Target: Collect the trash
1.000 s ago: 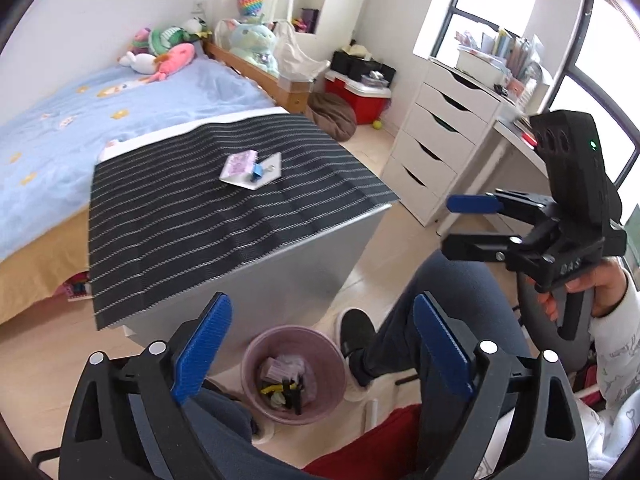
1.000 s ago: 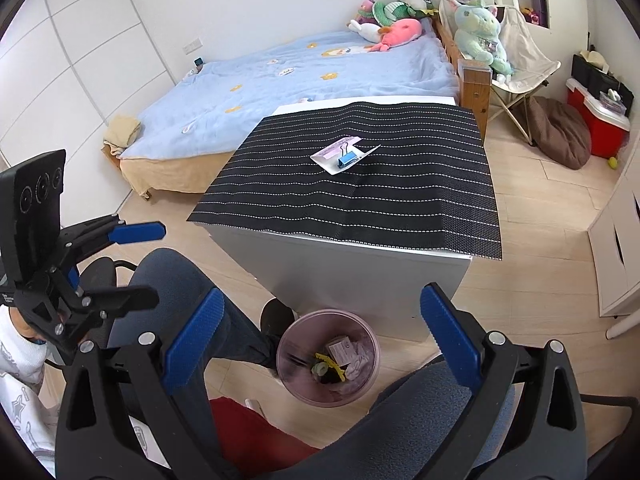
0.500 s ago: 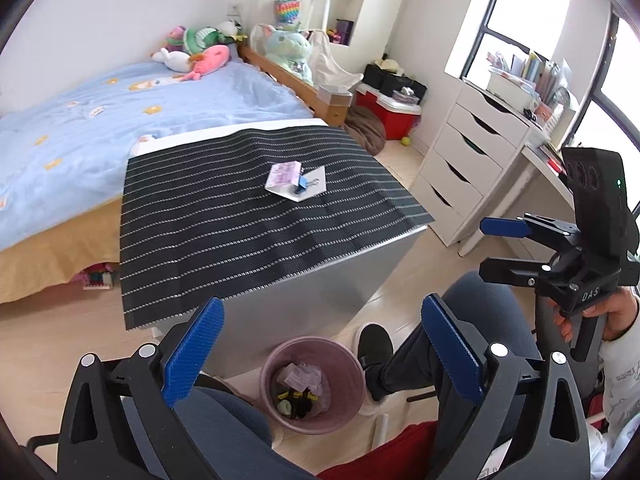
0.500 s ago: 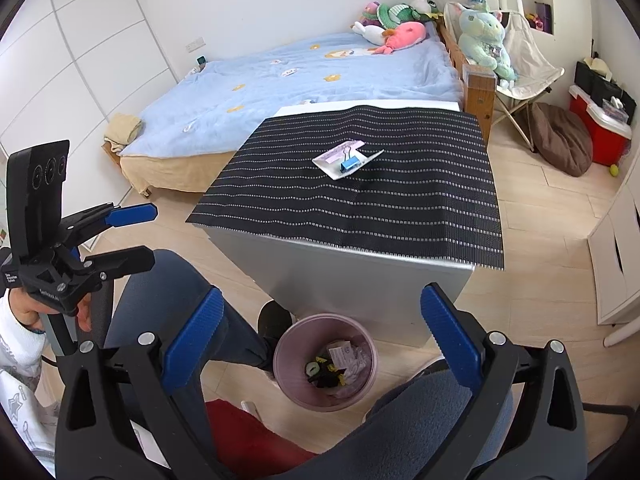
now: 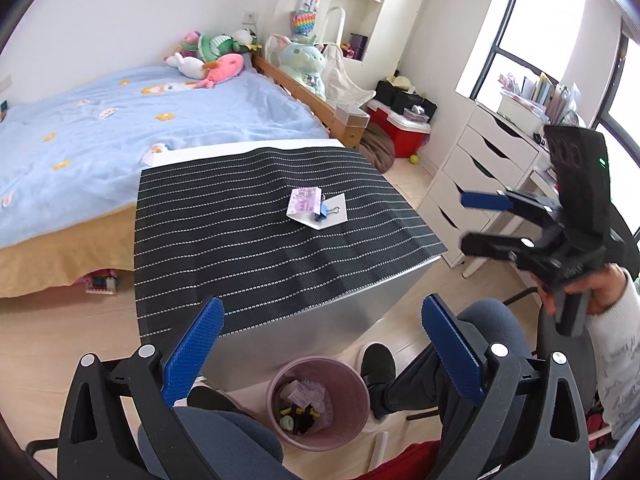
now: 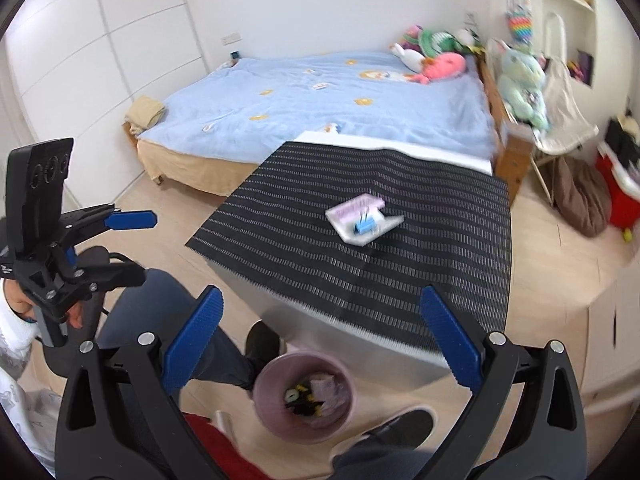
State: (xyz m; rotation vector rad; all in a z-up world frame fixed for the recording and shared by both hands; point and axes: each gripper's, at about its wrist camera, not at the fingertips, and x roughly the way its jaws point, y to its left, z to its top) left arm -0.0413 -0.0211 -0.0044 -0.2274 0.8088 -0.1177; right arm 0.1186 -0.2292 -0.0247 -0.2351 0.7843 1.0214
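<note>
Now both the left gripper and right gripper are wide open and empty, and the clipped paper scraps, at 12 o'clock on the striped mat, could slip apart and miss the pink bin at 6 o'clock.

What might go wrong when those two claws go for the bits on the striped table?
The blue binder clip lies on the white paper sheet beside the pink printed packet, so a grab might drag all three or slide them across the black striped mat. The pink round waste bin sits on the floor close against the table, so a released piece could miss it.
</note>
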